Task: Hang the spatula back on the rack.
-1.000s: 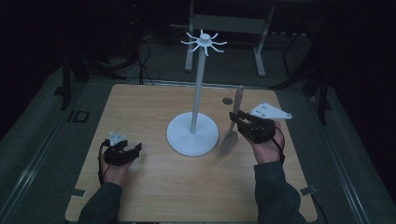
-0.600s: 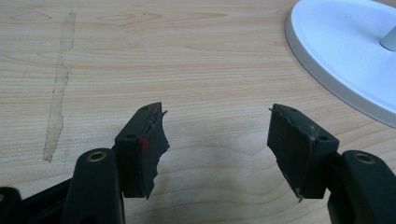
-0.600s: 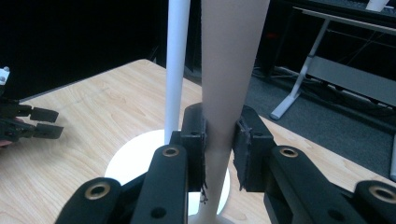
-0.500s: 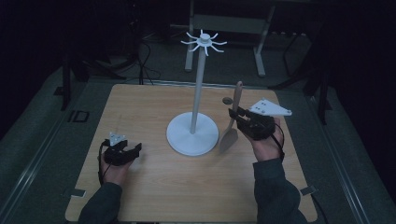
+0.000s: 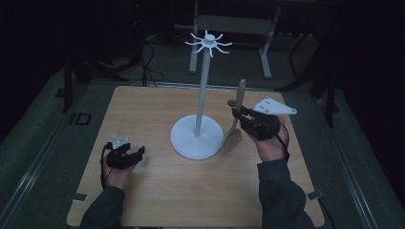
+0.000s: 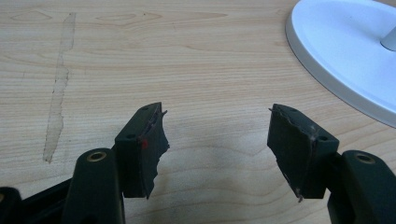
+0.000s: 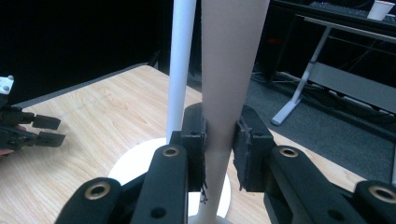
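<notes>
Change: almost none; my right gripper (image 5: 237,114) and its wooden spatula (image 5: 235,125) sit where they sat a second ago.
Right gripper: jaws clamped on the spatula's handle, blade hanging down.
Spatula: upright, just right of the white stand (image 5: 197,136), blade near its base.
Left gripper (image 5: 135,153): jaws apart, empty, low over the table (image 5: 157,191).

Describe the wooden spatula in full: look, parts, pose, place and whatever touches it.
The wooden spatula is pale, plain wood: a slim handle widening into a flat blade. It stands nearly upright, blade down and handle tip up, just right of the white stand and beside its round base. The right tool is shut on the handle about midway, its black pads pressing both sides. Whether the blade tip rests on the table cannot be told. The stand's post rises close by, apart from it.
</notes>
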Available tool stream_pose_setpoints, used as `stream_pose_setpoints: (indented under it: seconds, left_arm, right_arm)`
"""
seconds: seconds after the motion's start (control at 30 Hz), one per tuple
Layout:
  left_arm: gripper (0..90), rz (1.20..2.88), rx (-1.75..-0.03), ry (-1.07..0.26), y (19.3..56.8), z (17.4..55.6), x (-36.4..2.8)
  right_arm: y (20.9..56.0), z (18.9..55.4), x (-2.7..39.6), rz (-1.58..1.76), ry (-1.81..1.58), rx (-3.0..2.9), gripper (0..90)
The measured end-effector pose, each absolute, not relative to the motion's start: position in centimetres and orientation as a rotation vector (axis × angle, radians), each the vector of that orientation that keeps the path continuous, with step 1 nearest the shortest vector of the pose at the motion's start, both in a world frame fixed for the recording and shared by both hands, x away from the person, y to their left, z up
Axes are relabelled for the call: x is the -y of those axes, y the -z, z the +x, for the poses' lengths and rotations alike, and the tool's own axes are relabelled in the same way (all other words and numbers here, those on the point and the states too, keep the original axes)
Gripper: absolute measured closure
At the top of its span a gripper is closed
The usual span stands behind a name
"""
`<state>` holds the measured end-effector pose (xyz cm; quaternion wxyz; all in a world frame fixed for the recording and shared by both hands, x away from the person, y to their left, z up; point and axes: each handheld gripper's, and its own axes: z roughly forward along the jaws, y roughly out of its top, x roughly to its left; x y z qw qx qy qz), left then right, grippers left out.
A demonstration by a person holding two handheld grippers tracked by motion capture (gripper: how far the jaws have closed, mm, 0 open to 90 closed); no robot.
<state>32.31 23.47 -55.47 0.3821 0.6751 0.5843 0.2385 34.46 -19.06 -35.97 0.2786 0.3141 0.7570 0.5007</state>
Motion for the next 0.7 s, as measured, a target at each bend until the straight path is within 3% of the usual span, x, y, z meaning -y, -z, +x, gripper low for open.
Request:
stream_pose_setpoints:
  seconds: [0.7]
  left_arm:
    - [36.8, 1.727, -1.490, -0.605, 55.52, 32.37, -23.38]
  right_arm:
    - [34.92, 34.92, 18.48, 0.828, -1.340, -2.033, 75.6]
